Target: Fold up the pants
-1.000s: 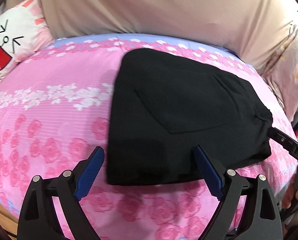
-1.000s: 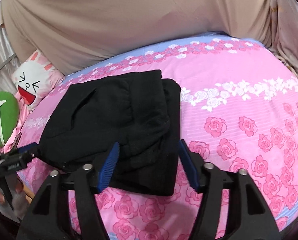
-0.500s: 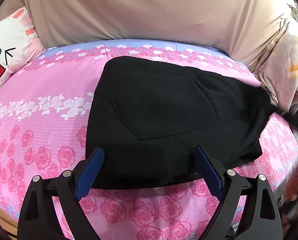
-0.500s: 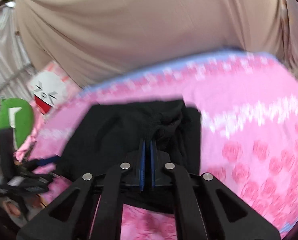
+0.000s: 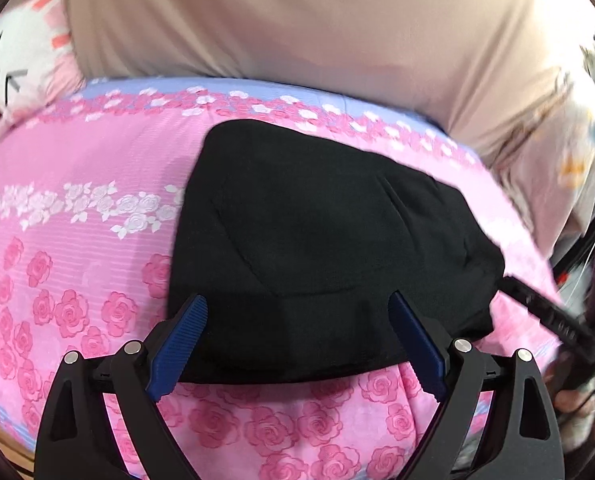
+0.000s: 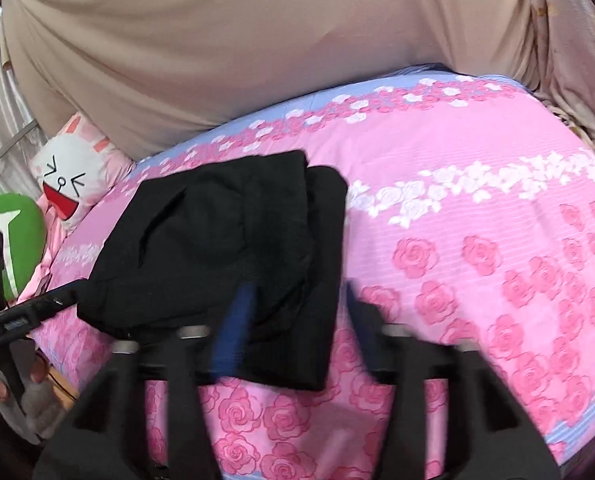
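the folded pants (image 6: pixel 233 248) lie just ahead of both grippers, near the bed's (image 6: pixel 477 184) front edge. the right gripper (image 6: pixel 297 320) has just been opening, nothing between its jaws. the left gripper (image 5: pixel 297 344) gapes empty.

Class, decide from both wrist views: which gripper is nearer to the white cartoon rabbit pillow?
Left. The left gripper is at the folded black pants' edge facing the white cartoon rabbit pillow; the right gripper is at the opposite edge, jaws just reopened, empty.

Black pants (image 5: pixel 317 240) on pink rose-patterned bedsheet (image 5: pixel 77 184); beige backdrop cloth (image 6: pixel 257 48).
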Motion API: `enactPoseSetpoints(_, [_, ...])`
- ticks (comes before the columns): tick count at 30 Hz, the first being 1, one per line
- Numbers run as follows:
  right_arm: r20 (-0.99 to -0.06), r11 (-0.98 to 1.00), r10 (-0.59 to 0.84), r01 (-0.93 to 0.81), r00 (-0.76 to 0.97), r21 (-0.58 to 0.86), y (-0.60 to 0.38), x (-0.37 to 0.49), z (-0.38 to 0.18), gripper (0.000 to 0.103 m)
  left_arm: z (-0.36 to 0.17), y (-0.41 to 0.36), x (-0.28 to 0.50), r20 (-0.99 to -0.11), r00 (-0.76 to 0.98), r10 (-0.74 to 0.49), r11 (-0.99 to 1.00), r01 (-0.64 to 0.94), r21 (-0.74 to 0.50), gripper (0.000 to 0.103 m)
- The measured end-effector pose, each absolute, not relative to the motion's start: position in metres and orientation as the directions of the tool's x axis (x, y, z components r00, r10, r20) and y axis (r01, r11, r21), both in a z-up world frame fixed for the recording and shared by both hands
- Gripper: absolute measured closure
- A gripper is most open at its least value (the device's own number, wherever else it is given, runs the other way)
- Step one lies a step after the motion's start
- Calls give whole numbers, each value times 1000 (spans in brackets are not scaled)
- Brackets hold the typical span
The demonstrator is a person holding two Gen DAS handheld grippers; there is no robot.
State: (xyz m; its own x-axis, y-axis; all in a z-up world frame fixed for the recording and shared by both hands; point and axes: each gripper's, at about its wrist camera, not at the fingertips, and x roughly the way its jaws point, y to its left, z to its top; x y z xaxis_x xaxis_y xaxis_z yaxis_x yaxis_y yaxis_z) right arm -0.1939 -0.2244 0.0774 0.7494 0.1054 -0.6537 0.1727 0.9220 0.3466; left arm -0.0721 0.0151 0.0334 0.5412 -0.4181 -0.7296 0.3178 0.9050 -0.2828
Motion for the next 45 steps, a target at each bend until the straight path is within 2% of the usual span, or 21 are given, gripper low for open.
enactPoseSetpoints(3, [-660, 886, 189, 163, 727, 434, -232, -191, 68, 25, 20, 40, -53, -751, 471, -463, 886, 251, -389, 13])
enactPoseSetpoints(6, [-658, 830, 299, 152, 691, 537, -238, -188, 53, 24, -4, 65, -39, -761, 409, -504, 861, 168, -480, 13])
enactPoseSetpoints(9, [-642, 778, 373, 152, 669, 610, -238, -182, 42, 23, -21, 76, -34, -736, 354, -578, 810, 134, -571, 13])
enactPoseSetpoints(14, [-629, 745, 408, 157, 662, 648, -231, -166, 37, 14, -21, 59, -26, -721, 334, -607, 791, 171, -587, 12])
enactPoseSetpoints(19, [-593, 689, 439, 171, 676, 704, -230, -143, 29, 14, -17, 28, -17, -740, 335, -584, 812, 213, -544, 13])
enactPoseSetpoints(20, [-589, 687, 434, 172, 682, 706, -229, -141, 29, 24, -16, 23, -14, -746, 342, -571, 821, 214, -530, 20])
enactPoseSetpoints(21, [-595, 698, 418, 177, 686, 694, -228, -138, 30, 48, -11, 19, -14, -751, 353, -558, 830, 228, -509, 27])
enactPoseSetpoints(23, [-604, 740, 377, 164, 703, 653, -222, -141, 41, 60, 0, 12, -20, -770, 386, -509, 860, 263, -437, 48])
enactPoseSetpoints(25, [-615, 780, 341, 151, 711, 607, -216, -145, 52, 64, 12, 6, -31, -790, 425, -443, 893, 293, -342, 61])
enactPoseSetpoints(26, [-617, 798, 326, 142, 716, 586, -212, -150, 58, 65, 16, 5, -36, -795, 434, -424, 899, 305, -313, 63])
enactPoseSetpoints(30, [-631, 834, 303, 122, 715, 538, -205, -170, 66, 65, 24, 6, -59, -816, 431, -386, 908, 332, -255, 64])
enactPoseSetpoints(39, [-646, 825, 321, 131, 692, 550, -207, -210, 56, 62, 26, 3, -103, -841, 411, -351, 909, 366, -201, 62])
enactPoseSetpoints(45, [-652, 809, 323, 157, 686, 566, -210, -209, 43, 48, 10, 15, -92, -833, 382, -401, 904, 313, -291, 47])
